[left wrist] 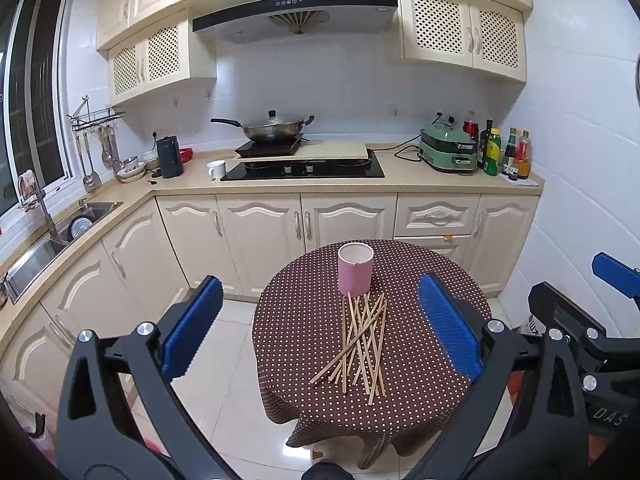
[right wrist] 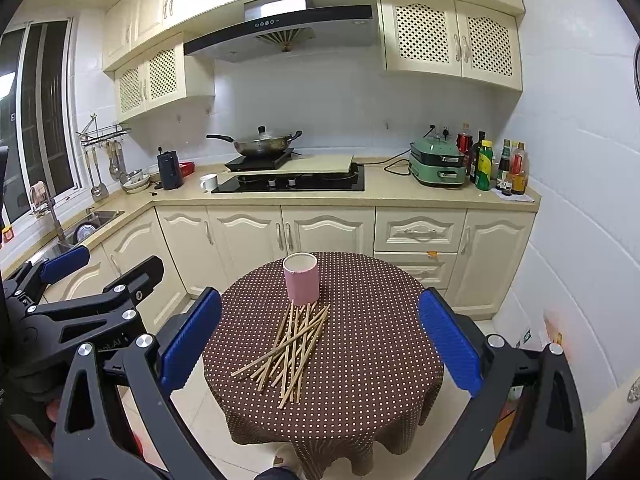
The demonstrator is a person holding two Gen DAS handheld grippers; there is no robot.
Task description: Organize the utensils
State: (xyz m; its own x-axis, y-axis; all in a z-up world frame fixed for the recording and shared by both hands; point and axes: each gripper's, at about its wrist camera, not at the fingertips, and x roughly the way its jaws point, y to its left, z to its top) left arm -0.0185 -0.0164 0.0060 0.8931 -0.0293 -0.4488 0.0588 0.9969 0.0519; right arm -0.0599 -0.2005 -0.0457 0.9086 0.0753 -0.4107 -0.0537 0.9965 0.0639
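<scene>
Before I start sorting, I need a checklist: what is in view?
chopsticks: about a dozen, tan, loose crossed pile on the table
cup: one, pink, upright behind the pile
table: one, brown dotted cloth
wok: one, steel, lidded, on the counter
mug: one, white, left of the hob
cooker: one, green, right of the hob
bottles: several, mixed colours, counter's right end
left tool: blue pads, open, empty
right tool: blue pads, open, empty
</scene>
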